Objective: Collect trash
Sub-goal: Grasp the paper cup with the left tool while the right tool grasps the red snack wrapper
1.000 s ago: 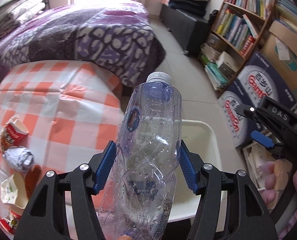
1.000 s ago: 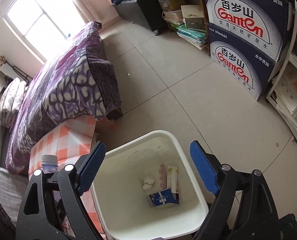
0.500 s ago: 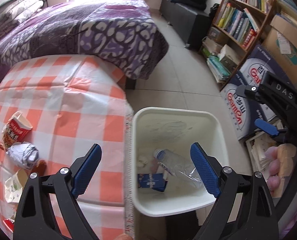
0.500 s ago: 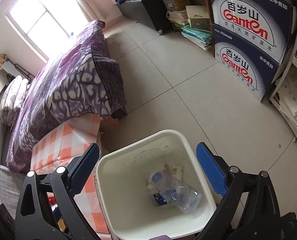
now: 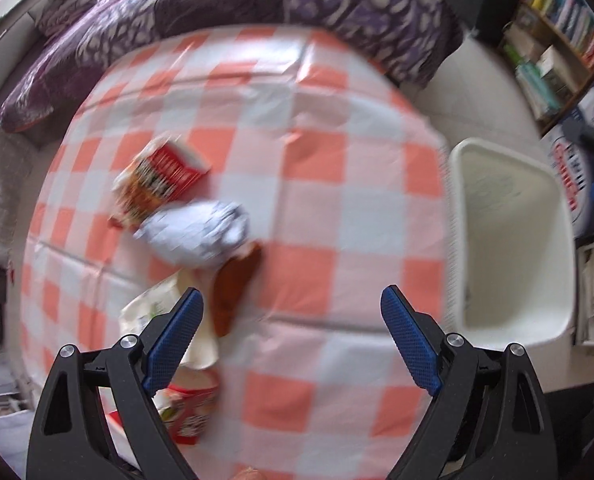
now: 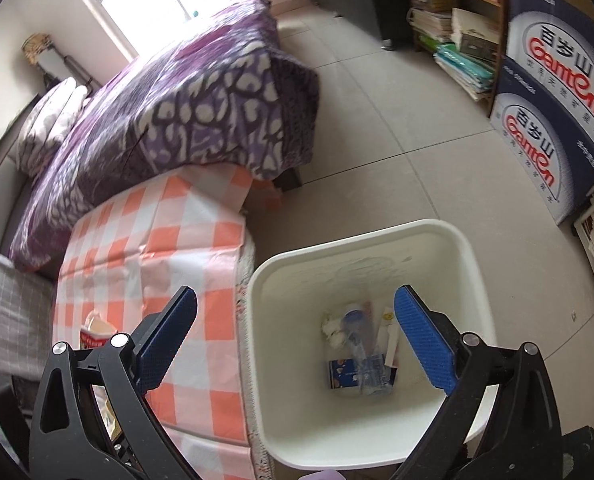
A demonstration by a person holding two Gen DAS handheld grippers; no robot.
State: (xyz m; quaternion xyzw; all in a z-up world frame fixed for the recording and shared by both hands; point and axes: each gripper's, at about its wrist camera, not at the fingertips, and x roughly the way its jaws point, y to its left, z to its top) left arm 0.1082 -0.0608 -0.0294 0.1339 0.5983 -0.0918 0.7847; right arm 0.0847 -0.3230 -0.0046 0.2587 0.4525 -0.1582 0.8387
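My left gripper is open and empty above the orange-checked table. On the table, ahead and to its left, lie a red snack packet, a crumpled silver wrapper, a brown scrap and a white-and-red packet. The white bin stands off the table's right edge. My right gripper is open and empty above the bin. In the bin lie a clear plastic bottle, a blue carton and white paper scraps.
A bed with a purple quilt stands behind the table. Blue Ganten water boxes and a bookshelf line the right wall. Tiled floor lies beyond the bin. A grey checked cushion sits left of the table.
My left gripper opened and dropped the bottle into the bin, then swung left over the table's trash. The right gripper stayed open over the bin.
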